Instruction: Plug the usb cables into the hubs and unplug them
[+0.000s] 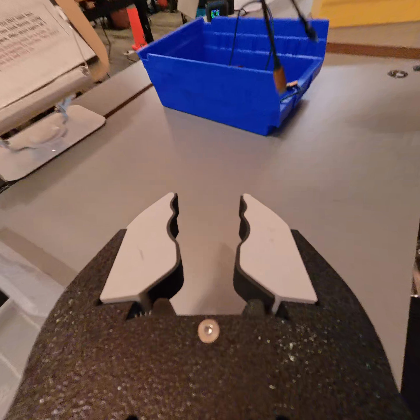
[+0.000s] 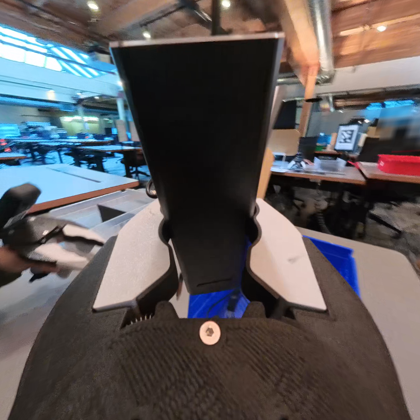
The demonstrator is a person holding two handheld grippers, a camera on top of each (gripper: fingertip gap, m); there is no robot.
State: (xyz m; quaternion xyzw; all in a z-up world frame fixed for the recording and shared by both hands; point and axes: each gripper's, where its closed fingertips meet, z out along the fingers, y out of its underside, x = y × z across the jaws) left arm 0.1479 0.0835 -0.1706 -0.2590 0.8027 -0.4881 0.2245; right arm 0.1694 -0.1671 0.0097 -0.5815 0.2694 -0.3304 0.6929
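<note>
Between the right gripper (image 2: 210, 223) fingers, clamped upright: black hub (image 2: 195, 147), raised over the blue bin (image 1: 227, 91), seemingly so its cables (image 1: 271, 41) dangle free. Lower left, over bare grey table (image 1: 204, 159): left gripper (image 1: 208, 213), parted, empty, probably awaiting a plug (image 1: 280, 78)

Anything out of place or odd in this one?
Yes: the right gripper holds a black hub up in the air, while cables with loose plugs dangle above the blue bin. The left gripper is open and empty.
</note>
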